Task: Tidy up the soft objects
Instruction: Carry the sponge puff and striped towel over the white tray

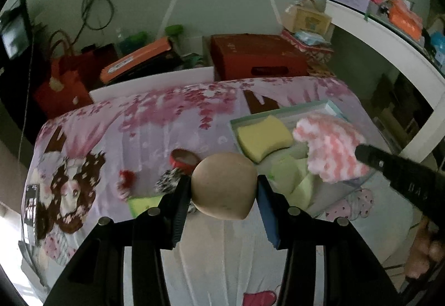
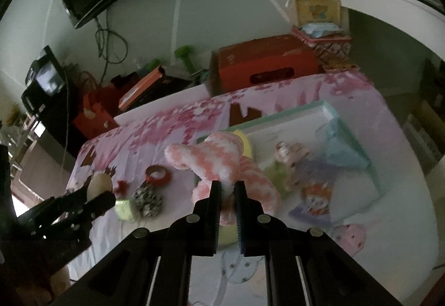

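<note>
No text or label anywhere is sharp enough to read.

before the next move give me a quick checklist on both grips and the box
1. Left gripper jaws clamped on the beige ball: ok.
2. Right gripper jaws shut on the pink and white fuzzy cloth: ok.
3. Cloth hangs clear of the tabletop: cannot tell.
4. Green-rimmed box has bare floor left: ok.
5. Yellow sponge already in the box: ok.
6. Red ring and speckled piece left outside the box: not ok.
</note>
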The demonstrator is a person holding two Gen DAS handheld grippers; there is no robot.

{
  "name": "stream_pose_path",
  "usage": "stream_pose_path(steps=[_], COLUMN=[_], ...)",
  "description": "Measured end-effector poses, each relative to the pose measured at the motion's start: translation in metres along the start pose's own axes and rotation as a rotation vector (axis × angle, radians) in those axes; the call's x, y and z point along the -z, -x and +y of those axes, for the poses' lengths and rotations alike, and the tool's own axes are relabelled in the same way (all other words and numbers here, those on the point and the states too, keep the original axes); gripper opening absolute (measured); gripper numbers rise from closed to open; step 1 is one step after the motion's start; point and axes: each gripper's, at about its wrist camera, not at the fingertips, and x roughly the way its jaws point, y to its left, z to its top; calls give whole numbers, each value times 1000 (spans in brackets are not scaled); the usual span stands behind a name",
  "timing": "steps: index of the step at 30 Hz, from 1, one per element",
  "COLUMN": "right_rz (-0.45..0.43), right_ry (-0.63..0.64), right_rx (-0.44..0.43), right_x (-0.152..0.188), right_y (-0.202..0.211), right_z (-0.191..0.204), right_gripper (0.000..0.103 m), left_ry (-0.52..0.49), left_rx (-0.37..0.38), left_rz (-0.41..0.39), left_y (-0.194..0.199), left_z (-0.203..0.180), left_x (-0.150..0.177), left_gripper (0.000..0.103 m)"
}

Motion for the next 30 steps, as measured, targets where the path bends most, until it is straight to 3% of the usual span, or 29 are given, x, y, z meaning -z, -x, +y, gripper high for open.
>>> stream_pose_path(steps=[13, 30], right_rz=[1, 40], right_ry=[-29, -45], right_rx=[58, 111], right_x=[-26, -42], right_y=[-27, -86], right_z=[-48, -89], right_gripper=[11, 11], left_ry=[-112, -179], left_rx=[56, 117], left_rz=[0, 51], left_y=[-44, -119], left_z=[-53, -91], left_x=[-26, -37], left_gripper=[49, 49])
